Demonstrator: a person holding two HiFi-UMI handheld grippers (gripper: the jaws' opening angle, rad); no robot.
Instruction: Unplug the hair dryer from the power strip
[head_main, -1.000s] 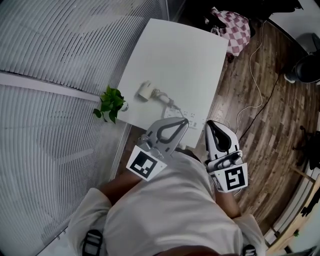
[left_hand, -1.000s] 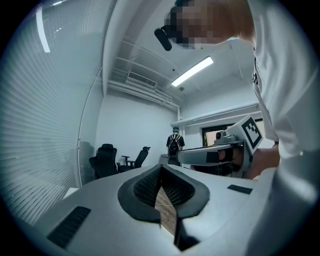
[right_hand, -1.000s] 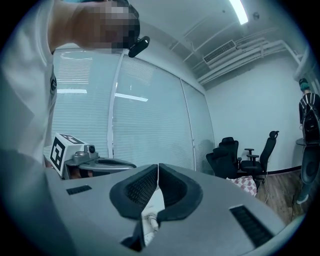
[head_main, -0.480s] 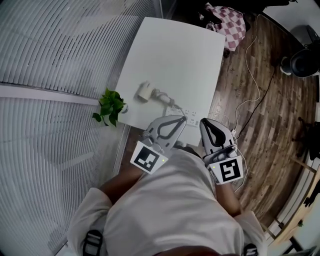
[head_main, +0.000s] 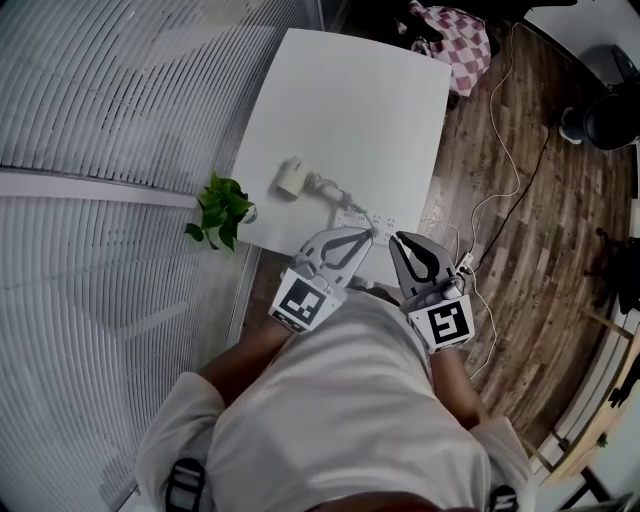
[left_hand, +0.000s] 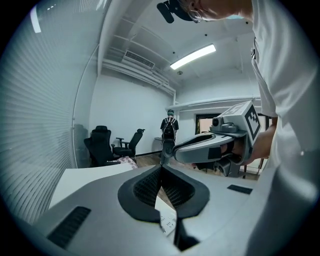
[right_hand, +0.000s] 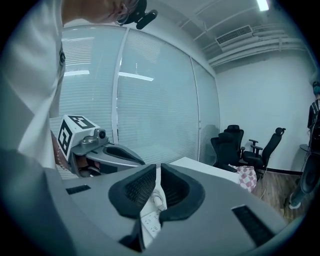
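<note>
White hair dryer (head_main: 290, 179) lies beside power strip (head_main: 368, 221) on table (head_main: 350, 100)

The head camera sits above the person (head_main: 340, 420) and looks steeply down. In its frame the white surface (head_main: 350, 110) lies in the upper middle, and the left tool (head_main: 368, 235) and the right tool (head_main: 397, 240) are at the centre. Each tool camera rides low behind its own jaws, very near them, and faces almost level across the surface. The left one has the right tool at its right; the right one has the left tool at its left. Both show the surface and the black office chairs (left_hand: 102, 142).
</note>
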